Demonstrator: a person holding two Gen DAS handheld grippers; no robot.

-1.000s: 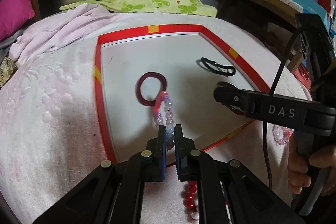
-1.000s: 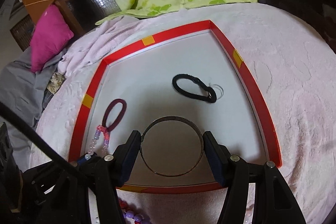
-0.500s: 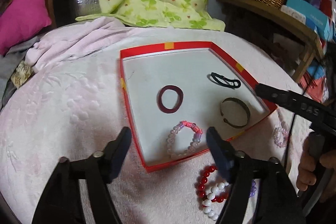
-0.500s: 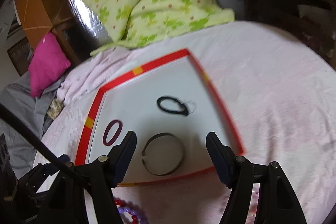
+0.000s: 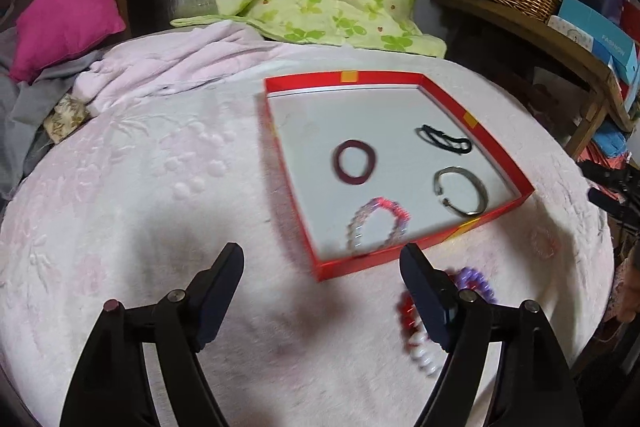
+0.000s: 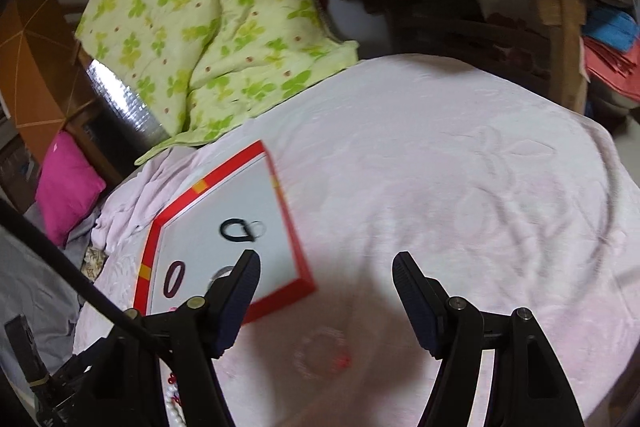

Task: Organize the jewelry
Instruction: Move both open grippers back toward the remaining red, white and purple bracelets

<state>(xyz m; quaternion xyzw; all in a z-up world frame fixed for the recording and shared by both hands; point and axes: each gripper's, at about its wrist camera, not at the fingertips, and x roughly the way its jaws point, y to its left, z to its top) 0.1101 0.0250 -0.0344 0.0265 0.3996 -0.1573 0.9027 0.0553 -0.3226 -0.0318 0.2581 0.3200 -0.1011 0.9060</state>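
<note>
Left wrist: red-white beads [image 5: 416, 331] behind claw [image 5: 322, 267], tray [image 5: 404, 263] ahead

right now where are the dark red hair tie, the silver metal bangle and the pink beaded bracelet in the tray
dark red hair tie [image 5: 340, 169], left wrist view, left side of loop
silver metal bangle [image 5: 482, 193], left wrist view, right band
pink beaded bracelet [image 5: 394, 207], left wrist view, upper beads

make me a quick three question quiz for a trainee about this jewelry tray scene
1. True or false: the left tongs are shut on the pink beaded bracelet.
2. How many items lie inside the red tray?
3. Which lies on the pink blanket, outside the tray: (A) silver bangle, (B) red and white beaded bracelet, (C) black hair tie?

Key: 1 false, both tongs are open and empty. 2 four. 3 B.
</note>
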